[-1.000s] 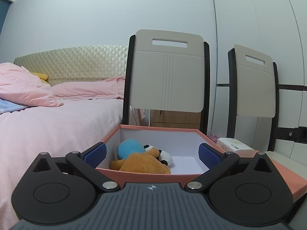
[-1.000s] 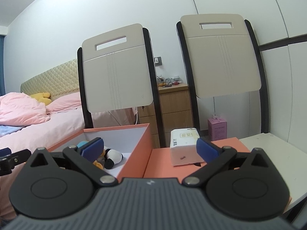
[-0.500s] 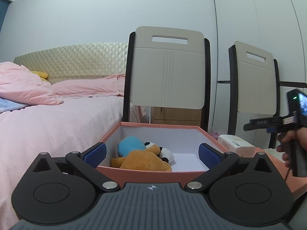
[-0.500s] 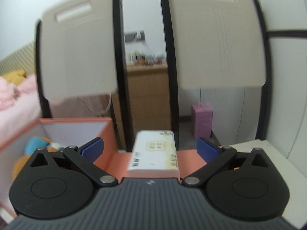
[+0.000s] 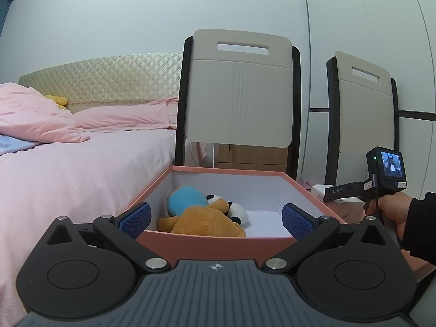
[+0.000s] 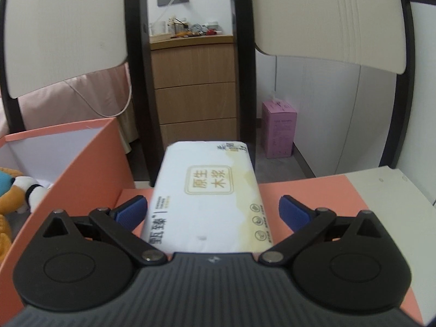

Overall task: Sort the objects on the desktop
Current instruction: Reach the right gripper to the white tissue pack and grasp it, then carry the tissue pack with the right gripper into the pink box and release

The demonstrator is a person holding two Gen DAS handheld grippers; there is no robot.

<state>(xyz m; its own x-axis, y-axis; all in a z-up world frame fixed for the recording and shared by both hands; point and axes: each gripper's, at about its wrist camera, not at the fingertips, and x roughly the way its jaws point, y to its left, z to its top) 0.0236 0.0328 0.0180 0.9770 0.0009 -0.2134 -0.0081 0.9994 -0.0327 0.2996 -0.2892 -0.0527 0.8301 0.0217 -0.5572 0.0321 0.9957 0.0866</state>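
– Bedroom setting, is it?
– Yes. Pink bedding covers a bed (image 5: 68,169) on the left, with a quilted beige headboard at the far end, and two beige chair backs (image 5: 239,90) stand upright beyond the work surface. Between them, in the right wrist view, a wooden drawer unit (image 6: 193,87) sits against the far wall with small clutter on top, and a pink carton (image 6: 279,129) stands on the floor to its right.

– Where are the things being sorted?
– An open salmon-pink box (image 5: 218,242) with a white lining sits just past the left gripper (image 5: 215,218). Plush toys (image 5: 201,215) lie inside it: a blue one, an orange-brown one, and a black-and-white one, bunched together toward the near left. To the right of the box, a flat salmon-pink panel (image 6: 313,190) lies on the white tabletop (image 6: 387,188), and a white tissue pack (image 6: 207,196) printed with gold Chinese characters rests on it, lengthwise.

– And the tools?
– The left gripper's blue pads are spread wide, straddling the box's near wall and holding nothing. The right gripper (image 6: 212,212) is also spread; the tissue pack lies between its fingers, the left pad (image 6: 130,212) looks just beside the wrapper, the right pad (image 6: 294,214) apart from it. From the left wrist view, the person's right hand (image 5: 392,209) grips that tool's handle near the box's right side.
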